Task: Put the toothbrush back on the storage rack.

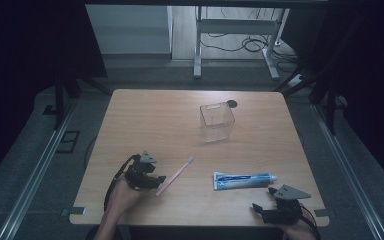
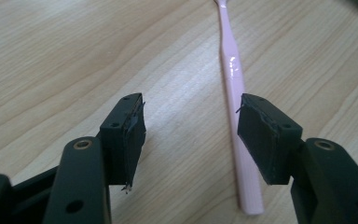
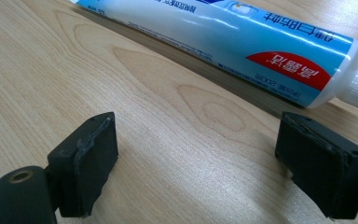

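A pink toothbrush [image 1: 175, 175] [image 2: 230, 60] lies slantwise on the wooden table [image 1: 150, 115], bristle end pointing toward the far side. My left gripper [image 1: 156, 181] [image 2: 191, 121] is open at the handle end. The handle runs just inside and partly under its right jaw, and neither pad presses on it. A blue and white toothpaste tube [image 1: 242, 180] [image 3: 223, 35] lies flat with its cap to the right. My right gripper [image 1: 263, 199] [image 3: 198, 140] rests near the table's front edge just short of the tube, open with bare wood between its jaws.
A clear square plastic cup [image 1: 217, 121] stands upright toward the far middle of the table, with a small black disc [image 1: 232, 104] behind it. Beyond the table is a white desk frame [image 1: 235, 30] with cables on the floor.
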{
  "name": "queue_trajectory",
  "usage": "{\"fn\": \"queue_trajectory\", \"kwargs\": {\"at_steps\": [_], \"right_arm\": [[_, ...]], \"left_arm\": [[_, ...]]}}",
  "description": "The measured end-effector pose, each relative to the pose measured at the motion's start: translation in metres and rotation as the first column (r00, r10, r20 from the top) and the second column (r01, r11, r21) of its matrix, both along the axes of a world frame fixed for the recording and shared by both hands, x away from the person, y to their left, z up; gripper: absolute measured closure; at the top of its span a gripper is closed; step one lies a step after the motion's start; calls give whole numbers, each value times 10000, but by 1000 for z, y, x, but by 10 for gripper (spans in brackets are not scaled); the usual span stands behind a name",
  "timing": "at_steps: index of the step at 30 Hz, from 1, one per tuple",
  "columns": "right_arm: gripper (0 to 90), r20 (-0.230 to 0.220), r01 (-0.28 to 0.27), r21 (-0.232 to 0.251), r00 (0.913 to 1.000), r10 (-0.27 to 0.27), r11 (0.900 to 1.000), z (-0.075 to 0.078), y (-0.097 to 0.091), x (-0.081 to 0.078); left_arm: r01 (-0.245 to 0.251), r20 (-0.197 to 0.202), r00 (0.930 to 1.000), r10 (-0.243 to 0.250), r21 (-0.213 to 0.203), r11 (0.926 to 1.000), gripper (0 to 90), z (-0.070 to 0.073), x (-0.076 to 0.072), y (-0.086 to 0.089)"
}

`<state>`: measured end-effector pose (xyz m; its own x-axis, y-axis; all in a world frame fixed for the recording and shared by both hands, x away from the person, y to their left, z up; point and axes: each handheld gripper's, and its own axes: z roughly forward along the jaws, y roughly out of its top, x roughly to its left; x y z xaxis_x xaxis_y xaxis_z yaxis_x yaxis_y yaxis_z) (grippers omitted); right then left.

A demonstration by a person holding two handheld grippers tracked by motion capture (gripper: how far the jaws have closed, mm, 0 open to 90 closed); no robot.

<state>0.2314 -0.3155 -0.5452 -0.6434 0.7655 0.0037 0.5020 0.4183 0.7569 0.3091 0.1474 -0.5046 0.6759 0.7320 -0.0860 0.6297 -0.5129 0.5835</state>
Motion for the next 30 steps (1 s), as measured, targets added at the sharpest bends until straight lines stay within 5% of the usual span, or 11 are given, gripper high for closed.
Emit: {"fn": "queue_trajectory", "kwargs": {"at_steps": [13, 30], "right_arm": [[125, 3, -7, -7, 10000, 7, 10000, 0, 0, 0], [126, -5, -52, 2, 10000, 52, 10000, 0, -1, 0]], "left_arm": [[719, -921, 9937, -638, 879, 9935, 448, 6, 15, -26], [1464, -2187, 9707, -994, 2104, 9666, 552, 10, 40, -64]]}}
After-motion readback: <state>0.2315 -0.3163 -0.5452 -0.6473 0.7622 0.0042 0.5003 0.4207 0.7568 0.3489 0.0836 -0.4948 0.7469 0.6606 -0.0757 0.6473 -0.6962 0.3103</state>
